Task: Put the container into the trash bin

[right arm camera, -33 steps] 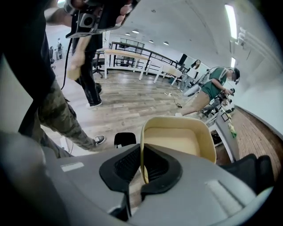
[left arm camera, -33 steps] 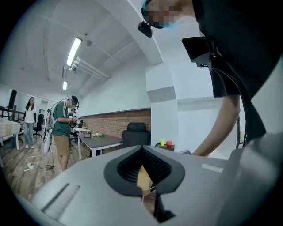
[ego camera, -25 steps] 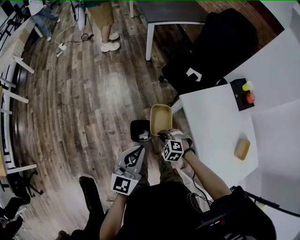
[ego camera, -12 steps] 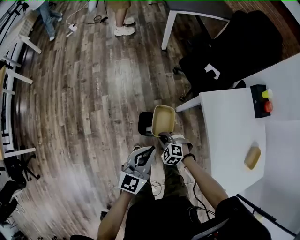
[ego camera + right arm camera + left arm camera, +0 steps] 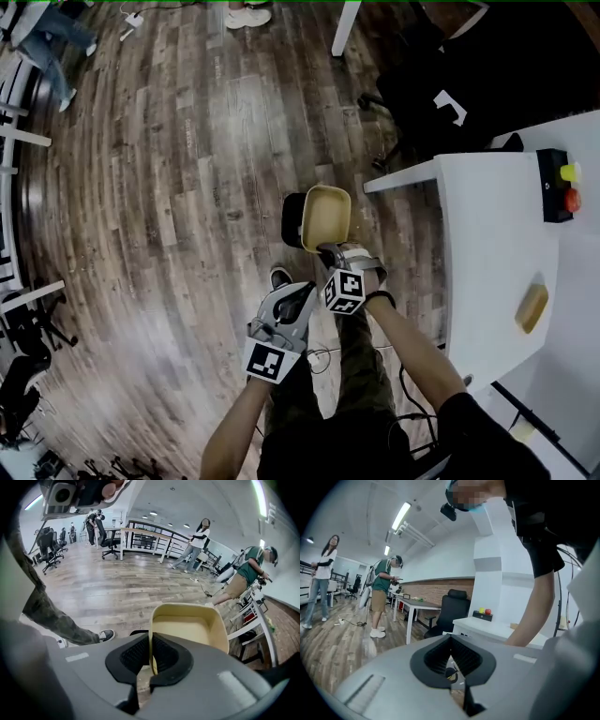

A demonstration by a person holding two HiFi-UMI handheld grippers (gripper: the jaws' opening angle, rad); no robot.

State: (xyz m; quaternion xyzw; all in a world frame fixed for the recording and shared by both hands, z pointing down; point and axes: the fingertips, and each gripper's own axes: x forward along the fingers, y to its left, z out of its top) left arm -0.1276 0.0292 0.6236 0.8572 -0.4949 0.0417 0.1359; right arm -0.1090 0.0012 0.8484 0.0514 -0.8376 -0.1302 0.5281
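Container, tan, smooth, rounded-rectangular, thin rim clamped by right gripper, over black trash bin. Left gripper jaws together, empty.

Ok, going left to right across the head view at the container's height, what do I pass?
trash bin → container → white table → button box

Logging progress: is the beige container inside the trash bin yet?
Out: the right gripper holds the beige tray-shaped container by its rim above the black trash bin.
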